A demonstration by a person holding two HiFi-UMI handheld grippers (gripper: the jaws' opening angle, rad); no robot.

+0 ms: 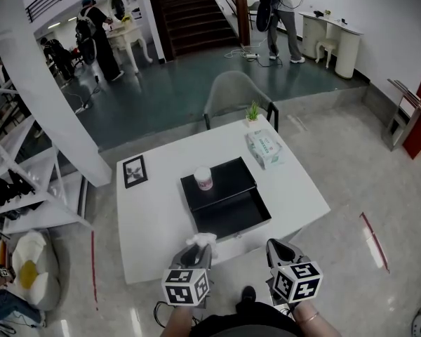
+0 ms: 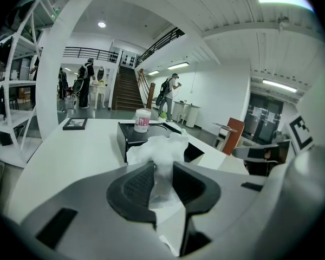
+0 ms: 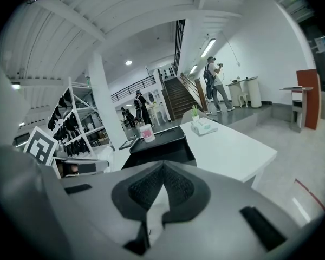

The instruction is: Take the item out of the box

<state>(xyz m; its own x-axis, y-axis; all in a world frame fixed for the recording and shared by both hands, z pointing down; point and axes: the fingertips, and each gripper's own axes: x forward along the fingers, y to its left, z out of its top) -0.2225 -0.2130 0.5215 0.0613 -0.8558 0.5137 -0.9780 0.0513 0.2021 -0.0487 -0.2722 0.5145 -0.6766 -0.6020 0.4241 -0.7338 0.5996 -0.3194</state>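
Since the white worktop point(image 1: 158, 220) is the biggest thing under my head camera, I take my bearings from it. The black box point(image 1: 233, 215) lies open near its middle. Its near half is a bare tray, and I judge the far half to be the lid, laid flat beside it.

My left hand-held gripper point(image 2: 160, 172) pinches a crumpled white wad point(image 2: 158, 145), paper or thin film. The wad hangs over the near edge of the worktop, just outside the box's near wall. So I reckon the item is already out and only needs setting down. The pinch sits low on the wad, so the loose top billows above the pads.

My right hand-held gripper point(image 3: 162, 169) has its jaws pressed together on nothing, parked beside the left, I think simply to keep clear.

A small pink-labelled cup point(image 1: 204, 179) stands on the lid, untouched.
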